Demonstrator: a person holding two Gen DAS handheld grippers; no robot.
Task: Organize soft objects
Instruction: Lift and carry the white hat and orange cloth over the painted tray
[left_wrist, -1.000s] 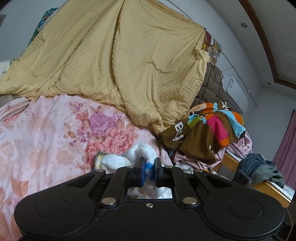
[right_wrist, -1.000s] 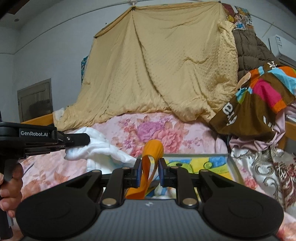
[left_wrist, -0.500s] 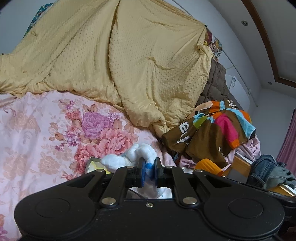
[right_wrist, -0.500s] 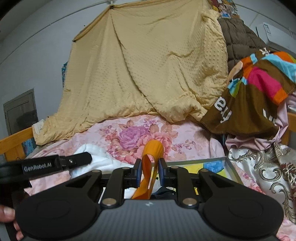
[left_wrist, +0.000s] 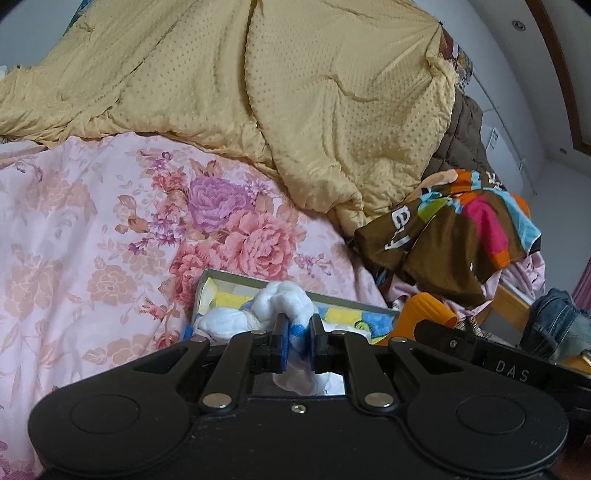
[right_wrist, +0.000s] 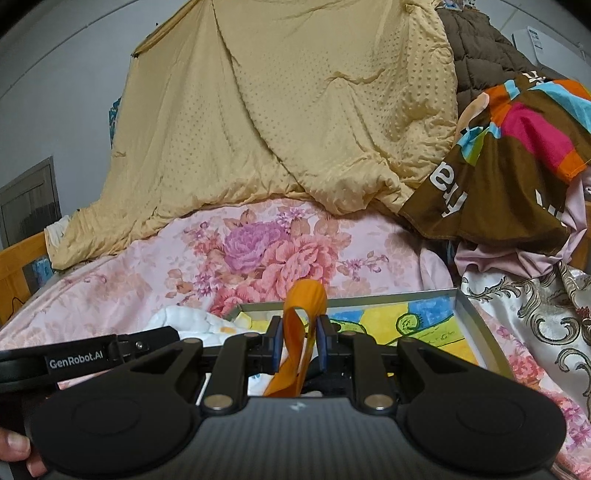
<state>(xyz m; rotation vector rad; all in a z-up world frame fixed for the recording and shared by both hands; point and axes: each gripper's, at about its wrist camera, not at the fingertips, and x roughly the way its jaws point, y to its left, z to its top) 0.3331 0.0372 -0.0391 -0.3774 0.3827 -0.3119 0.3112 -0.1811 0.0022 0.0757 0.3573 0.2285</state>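
Over the shallow tray (right_wrist: 476, 317) on the flower-printed bed (left_wrist: 92, 229), the left tongs (left_wrist: 297, 341) are pinched tight on a bunched white cloth (left_wrist: 280, 299) and the right tongs (right_wrist: 300, 343) are clamped on a limp orange cloth (right_wrist: 303, 317) — both pieces hang just above the tray's colourful bottom rather than lying in it. By the look of it the work is in its middle: two soft things are gathered but not yet set down, and the striped brown garment (right_wrist: 517, 158), the yellow quilt (left_wrist: 295, 92) and the jeans (left_wrist: 554, 321) at the bed's edge appear unsorted — whether they belong to the job cannot be told.
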